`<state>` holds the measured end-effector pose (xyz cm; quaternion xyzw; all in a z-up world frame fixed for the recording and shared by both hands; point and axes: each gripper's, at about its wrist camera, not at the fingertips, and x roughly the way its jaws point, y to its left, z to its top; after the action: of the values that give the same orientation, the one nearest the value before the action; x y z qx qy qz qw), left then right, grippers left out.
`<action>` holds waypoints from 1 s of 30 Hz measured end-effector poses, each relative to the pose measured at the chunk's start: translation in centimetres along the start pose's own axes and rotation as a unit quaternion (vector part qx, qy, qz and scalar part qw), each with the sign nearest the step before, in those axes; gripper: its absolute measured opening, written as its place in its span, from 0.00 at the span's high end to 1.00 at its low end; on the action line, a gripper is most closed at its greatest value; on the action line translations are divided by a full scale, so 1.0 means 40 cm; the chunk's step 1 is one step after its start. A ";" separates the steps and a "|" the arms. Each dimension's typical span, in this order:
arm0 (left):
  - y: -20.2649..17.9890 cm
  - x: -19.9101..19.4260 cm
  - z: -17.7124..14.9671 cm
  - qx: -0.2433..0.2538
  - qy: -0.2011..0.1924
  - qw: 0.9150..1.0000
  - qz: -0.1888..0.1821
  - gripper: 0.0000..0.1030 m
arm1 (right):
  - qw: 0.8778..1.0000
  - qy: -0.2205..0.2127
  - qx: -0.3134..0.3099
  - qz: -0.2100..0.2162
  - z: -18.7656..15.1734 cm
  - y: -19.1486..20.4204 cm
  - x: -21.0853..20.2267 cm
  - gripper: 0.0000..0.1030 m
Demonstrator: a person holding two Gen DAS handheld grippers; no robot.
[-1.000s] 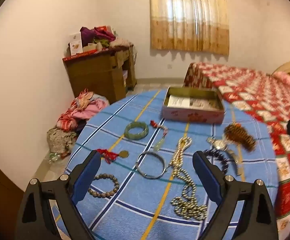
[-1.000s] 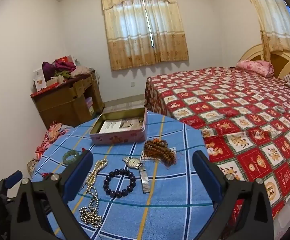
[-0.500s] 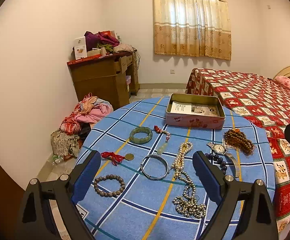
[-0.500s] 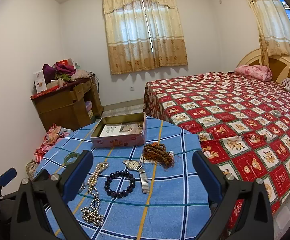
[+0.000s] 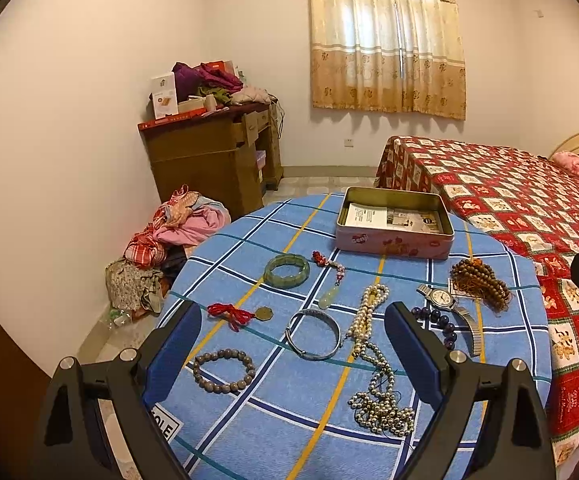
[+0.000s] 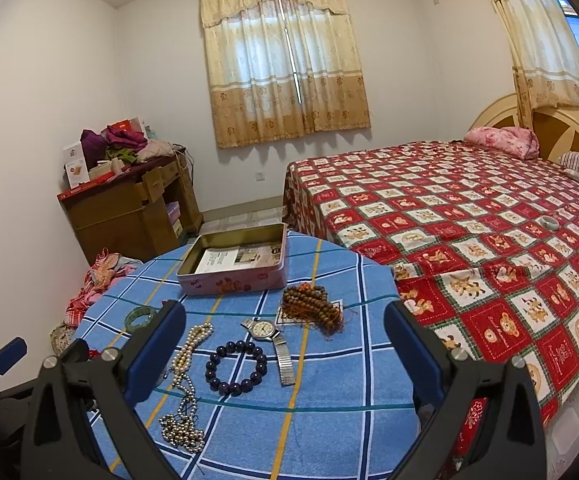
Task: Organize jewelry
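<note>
As both views have pulled back and up from the surface (image 5: pixel 369 432), left claw (image 5: pixel 291 354) and right claw (image 6: pixel 285 354) hang released; jewelry lies untouched outside the tin (image 5: pixel 393 240).

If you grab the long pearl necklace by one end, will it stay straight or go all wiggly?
Probably wiggly. The pearl necklace lies in loose bends on the tablecloth, so it looks floppy, not stiff. Its lower end runs into a heap of silver beads; they may be tangled and drag along. Its round pearls could slip between the fingers.
</note>
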<state>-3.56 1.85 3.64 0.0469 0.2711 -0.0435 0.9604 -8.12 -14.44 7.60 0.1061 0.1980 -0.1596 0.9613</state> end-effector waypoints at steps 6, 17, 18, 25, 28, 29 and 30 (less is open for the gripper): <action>0.003 0.008 -0.001 0.001 0.004 1.000 0.000 0.10 | 1.000 0.000 0.001 0.000 -0.005 -0.001 0.002 0.01; 0.008 0.013 0.000 0.000 0.007 1.000 0.002 0.10 | 1.000 0.001 0.003 0.000 -0.006 -0.001 0.004 0.01; 0.008 0.014 0.000 0.000 0.007 1.000 0.003 0.10 | 1.000 0.001 0.002 0.000 -0.007 -0.001 0.004 0.01; 0.008 0.015 -0.001 0.000 0.008 1.000 0.002 0.10 | 1.000 0.002 0.003 0.000 -0.009 -0.001 0.005 0.01; 0.008 0.015 -0.001 0.000 0.007 1.000 0.002 0.10 | 1.000 0.001 0.003 0.000 -0.009 -0.001 0.005 0.01; 0.008 0.015 0.000 0.000 0.007 1.000 0.002 0.10 | 1.000 0.001 0.003 0.000 -0.008 -0.001 0.005 0.01; 0.008 0.015 -0.001 0.000 0.008 1.000 0.002 0.10 | 1.000 0.002 0.003 0.000 -0.006 -0.001 0.005 0.01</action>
<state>-3.02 2.15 3.33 0.0474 0.2782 -0.0409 0.9585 -8.03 -14.47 7.30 0.1095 0.1990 -0.1599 0.9607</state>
